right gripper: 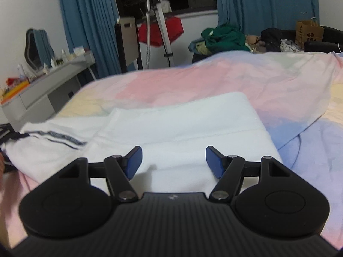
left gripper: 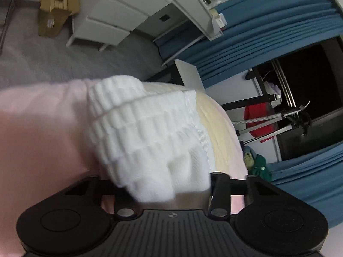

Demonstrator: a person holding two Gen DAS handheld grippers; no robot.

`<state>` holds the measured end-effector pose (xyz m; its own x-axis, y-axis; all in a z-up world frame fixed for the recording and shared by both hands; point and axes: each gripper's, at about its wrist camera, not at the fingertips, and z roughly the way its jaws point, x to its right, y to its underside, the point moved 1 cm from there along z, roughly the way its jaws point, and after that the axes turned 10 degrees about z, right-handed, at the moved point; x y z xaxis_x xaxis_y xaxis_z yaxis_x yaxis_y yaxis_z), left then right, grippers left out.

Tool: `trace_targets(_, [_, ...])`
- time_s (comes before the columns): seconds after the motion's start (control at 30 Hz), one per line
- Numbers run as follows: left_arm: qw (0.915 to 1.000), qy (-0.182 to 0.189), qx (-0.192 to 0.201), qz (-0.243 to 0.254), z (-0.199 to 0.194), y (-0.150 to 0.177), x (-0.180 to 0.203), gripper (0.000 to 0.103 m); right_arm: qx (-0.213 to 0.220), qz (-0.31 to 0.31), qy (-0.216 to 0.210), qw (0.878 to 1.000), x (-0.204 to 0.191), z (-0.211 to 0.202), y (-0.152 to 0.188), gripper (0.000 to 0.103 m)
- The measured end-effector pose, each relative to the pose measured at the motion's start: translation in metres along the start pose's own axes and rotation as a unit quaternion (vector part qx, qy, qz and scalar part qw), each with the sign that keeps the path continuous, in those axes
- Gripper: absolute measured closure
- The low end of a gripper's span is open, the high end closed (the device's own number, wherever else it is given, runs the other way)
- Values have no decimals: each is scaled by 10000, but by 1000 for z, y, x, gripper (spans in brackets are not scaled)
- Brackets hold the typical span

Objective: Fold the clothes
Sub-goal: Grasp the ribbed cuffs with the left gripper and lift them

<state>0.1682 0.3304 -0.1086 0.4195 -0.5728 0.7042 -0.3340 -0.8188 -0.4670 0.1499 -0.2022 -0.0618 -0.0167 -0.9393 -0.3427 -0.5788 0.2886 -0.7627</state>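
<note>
In the left wrist view a white ribbed garment [left gripper: 148,132] is bunched up and lifted over the pastel bed sheet [left gripper: 36,132]. My left gripper [left gripper: 171,186] is shut on its lower end, and the cloth hides both fingertips. In the right wrist view a folded white garment [right gripper: 182,124] lies flat on the bed sheet [right gripper: 246,81]. My right gripper [right gripper: 174,160] hovers open just over its near edge, blue pads [right gripper: 134,160] apart and holding nothing. A white cloth with dark stripes [right gripper: 53,141] lies to the left of the folded one.
White drawers [left gripper: 111,19] and a cardboard box [left gripper: 55,8] stand on the floor beyond the bed. A tripod [right gripper: 159,27], a red cloth [right gripper: 171,32], blue curtains [right gripper: 90,21] and a pile of clothes [right gripper: 225,38] are behind the bed. A desk [right gripper: 49,85] stands left.
</note>
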Motion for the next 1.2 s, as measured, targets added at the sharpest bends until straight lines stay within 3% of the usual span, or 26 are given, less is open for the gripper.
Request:
trace_targets(0.07, [9997,-38,87,236,-3,2,6,78,-238,-7,118,9996,1,14,5,36])
trace_targets(0.2, [9947,-219,350,945,-16,9,31,83,-348,-133,265,9990,0,27,13,35])
trace_targets(0.27, [9864,-420,568,1482,-23,12,55,84,-310,-60,289,9991,3,24,11,36])
trace_targets(0.37, [9669,-531,983,2294,-44,26,105,85,-233,250,295,9990,14,13,4,36])
trace_targets(0.4, [9583,-537,1126,2573,-51,31,123,86,-208,353,296,9987,18,9,1,36])
trace_targets(0.53, [9076,-361,1718,3814,-81,70,209,87,-105,765,302,9966,34,-5,-8,36])
trace_targets(0.63, [8768,-169,2048,4347,-100,110,269,87,-28,1073,307,9937,46,-16,-15,35])
trace_targets(0.73, [8565,49,2309,4617,-108,163,322,88,83,1395,324,9897,60,-28,-22,35])
trace_targets(0.87, [8397,326,2559,4778,-104,240,371,88,359,2017,372,9781,94,-47,-31,35])
trace_targets(1.0, [8211,484,2560,5079,-75,326,399,88,679,2592,505,9621,131,-63,-37,33])
trace_targets(1.13, [7863,499,2364,5686,-43,412,394,87,936,3052,555,9460,157,-70,-41,33])
trace_targets(1.2, [7594,451,2077,6149,-25,448,385,87,1005,3086,517,9445,162,-68,-43,33])
